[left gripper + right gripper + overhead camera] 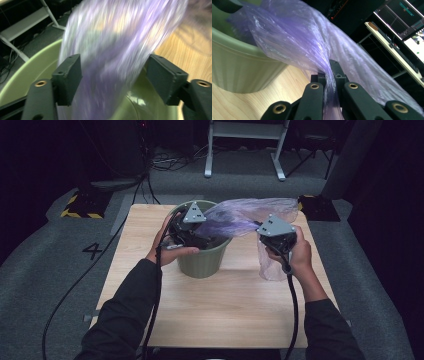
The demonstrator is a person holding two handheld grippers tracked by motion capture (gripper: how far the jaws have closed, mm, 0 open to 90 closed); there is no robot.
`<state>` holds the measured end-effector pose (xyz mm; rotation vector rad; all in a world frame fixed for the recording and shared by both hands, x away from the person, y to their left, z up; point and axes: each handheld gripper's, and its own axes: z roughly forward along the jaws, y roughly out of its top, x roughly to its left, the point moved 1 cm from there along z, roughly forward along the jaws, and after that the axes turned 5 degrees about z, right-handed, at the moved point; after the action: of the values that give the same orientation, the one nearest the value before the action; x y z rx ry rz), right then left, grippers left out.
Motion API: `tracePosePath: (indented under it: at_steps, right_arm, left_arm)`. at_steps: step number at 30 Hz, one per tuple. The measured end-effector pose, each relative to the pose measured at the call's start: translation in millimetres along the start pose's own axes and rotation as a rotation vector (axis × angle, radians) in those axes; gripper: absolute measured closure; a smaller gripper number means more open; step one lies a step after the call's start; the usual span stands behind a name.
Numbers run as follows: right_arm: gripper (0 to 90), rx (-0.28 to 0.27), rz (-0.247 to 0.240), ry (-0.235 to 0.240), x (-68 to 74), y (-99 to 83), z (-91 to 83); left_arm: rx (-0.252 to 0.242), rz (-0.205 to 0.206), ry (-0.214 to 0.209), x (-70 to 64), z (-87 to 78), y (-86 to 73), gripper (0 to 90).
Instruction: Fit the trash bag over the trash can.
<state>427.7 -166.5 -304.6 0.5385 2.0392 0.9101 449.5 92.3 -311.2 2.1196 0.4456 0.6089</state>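
The floor mark reads 4 [93,250]. Right tool [329,75] pinches the purple bag [250,215] beside the green bin [202,262]; left tool [113,77], spread, straddles the bag inside the bin rim, mid-desk [215,315].

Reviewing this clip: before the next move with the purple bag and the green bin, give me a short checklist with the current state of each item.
1. right gripper pinching the purple bag: ok, jaws shut on the film.
2. left gripper ready to take the bag: ok, jaws open with film between them.
3. Bag reaching into the green bin: ok.
4. Bin upright on the table: ok.
5. Bag mouth opened over the rim: cannot tell.
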Motion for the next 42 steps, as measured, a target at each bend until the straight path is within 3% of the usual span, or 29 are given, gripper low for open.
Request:
tracePosePath:
  at_steps: [2,7,10,13,14,16,17,20,21,23,25,28,31,33,37,42]
  right_arm:
    - [89.8,-0.004,-0.01,0.014,5.5,4.4,3.3]
    - [89.8,-0.011,-0.052,0.065,23.7,20.9,13.8]
    - [89.8,-0.019,-0.076,0.1,35.9,31.9,19.3]
    - [89.4,-0.031,-0.096,0.14,47.7,40.8,23.2]
    - [89.0,-0.036,-0.096,0.154,51.0,42.8,23.7]
    - [86.2,-0.035,-0.101,0.16,56.4,44.5,24.1]
    - [83.8,-0.04,-0.098,0.158,57.8,44.5,24.2]
    - [76.1,-0.055,-0.068,0.206,59.1,42.3,23.5]
    - [63.3,-0.057,-0.06,0.201,59.4,41.4,23.0]
    - [50.7,-0.054,-0.036,0.197,58.5,40.3,21.0]
    - [40.6,-0.075,-0.018,0.226,56.0,37.6,14.8]
    - [33.4,-0.1,0.024,0.238,50.4,33.6,3.4]
    - [30.2,-0.122,0.066,0.248,42.8,26.7,-7.3]
    - [29.6,-0.136,0.089,0.227,37.6,19.1,-14.6]
    - [28.2,-0.144,0.138,0.192,30.9,3.7,-24.7]
    - [25.1,-0.146,0.212,0.231,25.1,-12.5,-27.1]
  left_arm:
    - [-0.021,0.004,-0.016,-2.8,-2.4,3.4,22.6]
    - [-0.022,0.052,-0.023,-12.7,-3.1,9.7,21.1]
    - [-0.007,0.062,0.006,-14.9,-2.9,10.7,23.2]
    - [0.017,0.071,0.037,-14.0,-2.6,9.5,40.8]
    - [0.021,0.075,0.019,-13.3,-2.7,8.5,46.9]
    - [0.035,0.112,0.026,-13.5,-3.6,6.1,57.4]
    - [0.047,0.142,0.03,-14.0,-4.0,4.8,66.7]
    - [0.058,0.175,0.038,-14.5,-4.6,0.7,79.9]
    - [0.064,0.184,0.045,-13.7,-5.0,-0.1,82.8]
    - [0.061,0.177,0.043,-12.5,-6.1,-3.1,86.0]
    - [0.062,0.173,0.044,-10.7,-7.2,-6.2,86.6]
    - [0.065,0.164,0.046,-7.5,-9.6,-11.2,87.2]
    - [0.071,0.166,0.057,-6.0,-13.7,-15.6,87.2]
    - [0.062,0.172,0.075,-4.5,-18.1,-19.4,87.3]
    - [0.056,0.141,0.078,2.2,-24.5,-27.4,87.3]
    - [0.051,0.107,0.075,8.0,-29.3,-37.3,87.1]
